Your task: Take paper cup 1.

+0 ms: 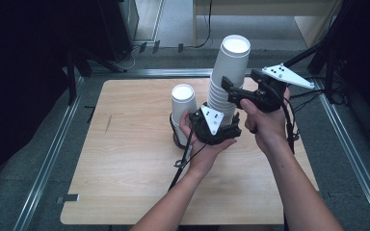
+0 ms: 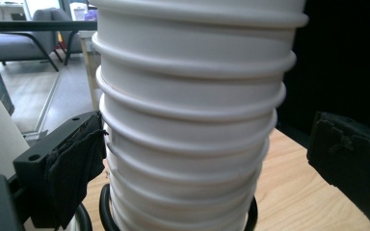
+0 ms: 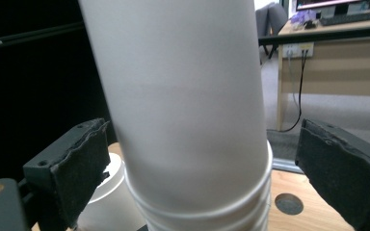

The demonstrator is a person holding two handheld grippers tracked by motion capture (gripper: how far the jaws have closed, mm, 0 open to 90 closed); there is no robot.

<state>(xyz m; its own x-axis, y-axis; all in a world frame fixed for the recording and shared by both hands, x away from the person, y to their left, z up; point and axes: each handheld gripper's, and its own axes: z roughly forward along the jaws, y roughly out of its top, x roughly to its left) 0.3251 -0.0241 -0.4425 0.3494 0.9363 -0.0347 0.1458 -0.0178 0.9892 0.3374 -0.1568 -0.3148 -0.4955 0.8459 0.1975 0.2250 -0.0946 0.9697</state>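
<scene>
Light wooden table (image 1: 125,183) under the high camera, metal rails either side. Farthest left of the working things I see a single white paper cup (image 1: 183,100), upside down, standing on the table just beside my left hand (image 1: 207,144); in the right gripper view the same cup (image 3: 108,202) sits low behind the left jaw pad. Next over, my left gripper (image 1: 218,126) is at the base of the tall stack of nested white paper cups (image 1: 229,79), which stands upside down near the table's middle, toward the far edge. In the left gripper view the stack's ribbed rims (image 2: 188,120) sit between the jaws; the left pad touches the rims, the right pad stands clear of them, so the left gripper (image 2: 197,163) is spread, not pinching. A black ring (image 2: 107,211) circles the stack's foot. Further right, my right gripper (image 1: 241,94) is higher up the stack. In the right gripper view the smooth top cup (image 3: 183,106) stands between both pads with gaps on either side: the right gripper (image 3: 188,168) is spread wide around it, apart.
</scene>
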